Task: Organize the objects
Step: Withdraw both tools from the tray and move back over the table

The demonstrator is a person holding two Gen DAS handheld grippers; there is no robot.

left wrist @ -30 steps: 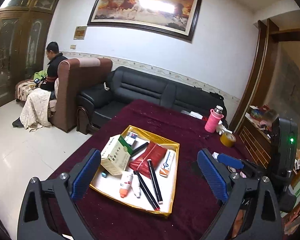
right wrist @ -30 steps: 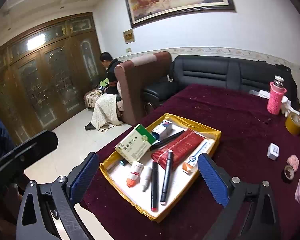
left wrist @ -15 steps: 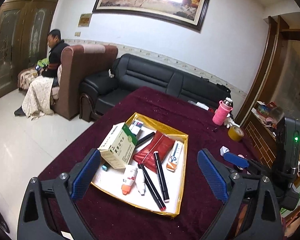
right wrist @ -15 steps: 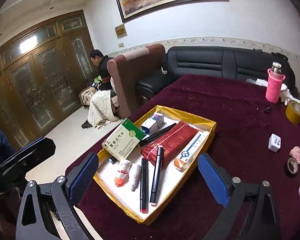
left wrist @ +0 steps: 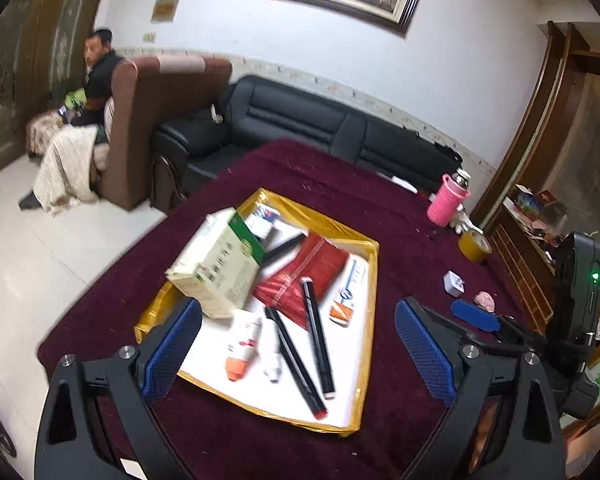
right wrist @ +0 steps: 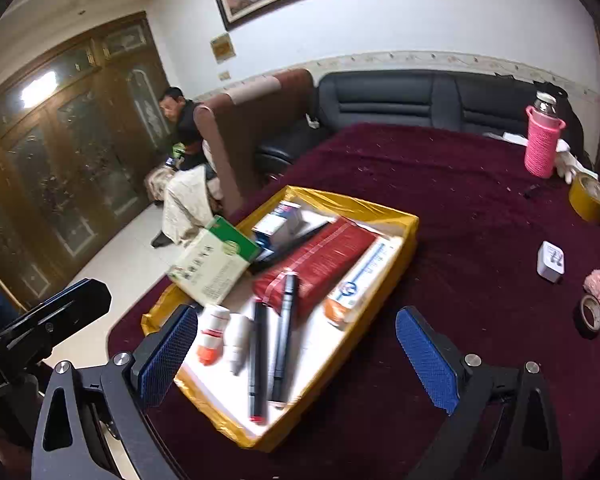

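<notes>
Left gripper (left wrist: 298, 344) is spread wide, blue pads far apart, nothing between them, hovering above the near end of the tray (left wrist: 370, 280). Right gripper (right wrist: 296, 350) is just as wide, empty too, hanging over the same tray from the other side; its blue fingertip (left wrist: 474, 321) pokes into the left camera's view on the right. Just ahead of both lie two black markers (right wrist: 270, 344) side by side on the tray's white floor, with a small orange-capped bottle (right wrist: 212, 334) and a white one (right wrist: 238, 338) beside them. Further in, a red packet (right wrist: 320, 260) sits mid-tray, a white and orange tube box (right wrist: 360, 282) along its right edge, and a green and white box (right wrist: 214, 260) leans tilted over the left rim. Beyond the tray on the dark red cloth (right wrist: 460, 220): a white plug (right wrist: 550, 260), a pink bottle (right wrist: 542, 144), and a roll of yellow tape (right wrist: 588, 196), all well apart from the grippers.
</notes>
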